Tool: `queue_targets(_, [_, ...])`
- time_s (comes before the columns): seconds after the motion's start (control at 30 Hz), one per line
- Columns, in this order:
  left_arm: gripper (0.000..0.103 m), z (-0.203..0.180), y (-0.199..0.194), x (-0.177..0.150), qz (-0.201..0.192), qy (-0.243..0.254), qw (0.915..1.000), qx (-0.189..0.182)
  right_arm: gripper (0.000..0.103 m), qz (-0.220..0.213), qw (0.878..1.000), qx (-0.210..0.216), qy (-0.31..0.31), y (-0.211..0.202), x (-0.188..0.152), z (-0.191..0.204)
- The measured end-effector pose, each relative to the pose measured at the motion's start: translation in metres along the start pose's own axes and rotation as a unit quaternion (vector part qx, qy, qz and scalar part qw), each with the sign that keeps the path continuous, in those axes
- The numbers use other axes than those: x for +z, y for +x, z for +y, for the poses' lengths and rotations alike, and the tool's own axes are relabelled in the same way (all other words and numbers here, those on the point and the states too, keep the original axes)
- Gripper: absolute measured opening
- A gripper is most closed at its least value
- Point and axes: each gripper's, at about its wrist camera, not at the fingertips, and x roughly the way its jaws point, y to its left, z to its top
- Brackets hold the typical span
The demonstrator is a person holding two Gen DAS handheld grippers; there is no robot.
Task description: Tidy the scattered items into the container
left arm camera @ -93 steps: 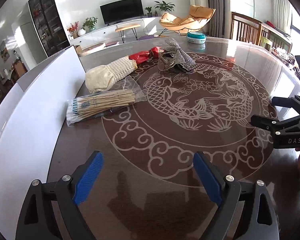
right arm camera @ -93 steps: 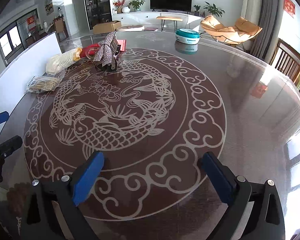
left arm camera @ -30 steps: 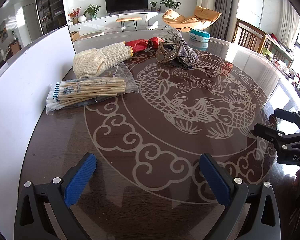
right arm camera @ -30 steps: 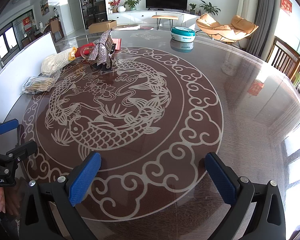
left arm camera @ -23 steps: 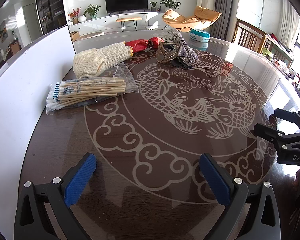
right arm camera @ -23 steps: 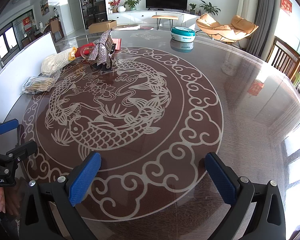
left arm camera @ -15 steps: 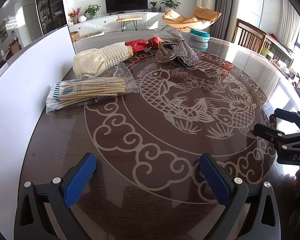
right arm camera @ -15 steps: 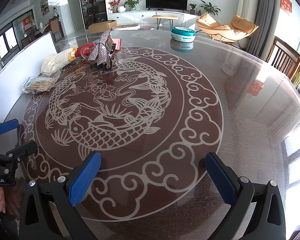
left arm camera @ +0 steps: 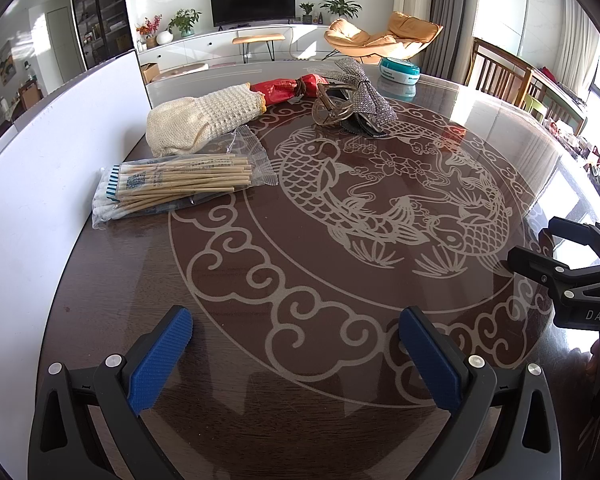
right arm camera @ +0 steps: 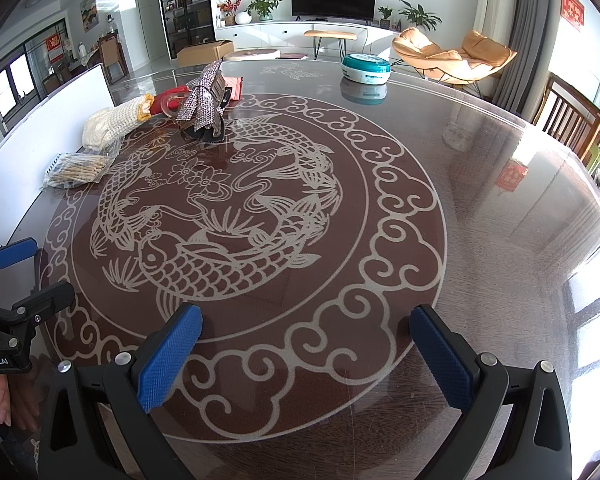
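The near half of the round table (left arm camera: 300, 320) lies bare, so there is open room over the fish pattern from the near edge up to the middle. On the far left the way is crowded: a bag of sticks (left arm camera: 180, 184) lies nearest, the knitted glove (left arm camera: 204, 118) just behind it, then a red packet (left arm camera: 284, 88) and the sparkly bow clip (left arm camera: 356, 100) close together. A white board (left arm camera: 60, 160) walls off the left side. The teal container (right arm camera: 366, 66) stands alone at the far edge, with bare table all around it.
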Motion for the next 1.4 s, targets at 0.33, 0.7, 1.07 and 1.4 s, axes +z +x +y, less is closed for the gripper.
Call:
queue_targets(0.33, [0.103, 0.0, 0.0, 0.0, 0.0, 0.0, 1.0, 0.0, 0.103, 0.0, 1.0, 0.0, 0.0, 0.0, 0.0, 0.0])
queue_targets(0.7, [0.103, 0.009, -0.021, -0.026, 0.002, 0.015, 0.9999, -0.007, 0.103, 0.024, 1.0, 0.009, -0.01, 0.007, 0.015, 0.001])
queue_targets(1.07, [0.103, 0.014, -0.023, -0.031, 0.0, 0.008, 1.0, -0.006, 0.103, -0.046, 0.992, 0.096, -0.068, 0.05, 0.216, 0.144])
queue_targets(1.4, [0.103, 0.016, -0.024, -0.033, -0.001, 0.008, 1.0, -0.006, 0.103, 0.026, 0.983, 0.136, -0.124, 0.138, 0.208, 0.216])
